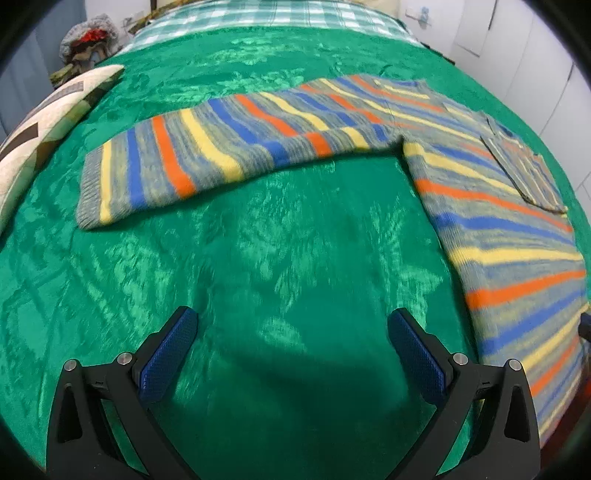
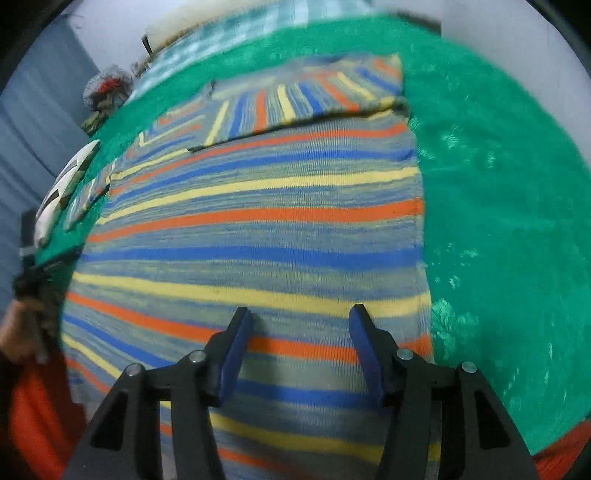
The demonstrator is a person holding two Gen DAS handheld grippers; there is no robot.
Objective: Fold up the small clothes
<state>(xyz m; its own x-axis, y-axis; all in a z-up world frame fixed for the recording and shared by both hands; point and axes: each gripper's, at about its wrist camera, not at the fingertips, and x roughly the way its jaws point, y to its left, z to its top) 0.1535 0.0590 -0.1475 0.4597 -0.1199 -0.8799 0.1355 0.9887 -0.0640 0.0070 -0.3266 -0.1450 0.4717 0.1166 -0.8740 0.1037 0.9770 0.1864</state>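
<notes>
A striped knit sweater in grey, blue, orange and yellow lies flat on a green blanket. Its left sleeve stretches out to the left. In the right wrist view the sweater's body fills the middle, and the right sleeve lies folded across the chest at the top. My left gripper is open and empty above bare blanket, below the outstretched sleeve. My right gripper is open and empty above the lower part of the sweater's body.
A patterned cushion lies at the blanket's left edge. A checked cover lies beyond the blanket. A heap of cloth sits at the far left. White cupboard doors stand at the right. Bare blanket lies right of the sweater.
</notes>
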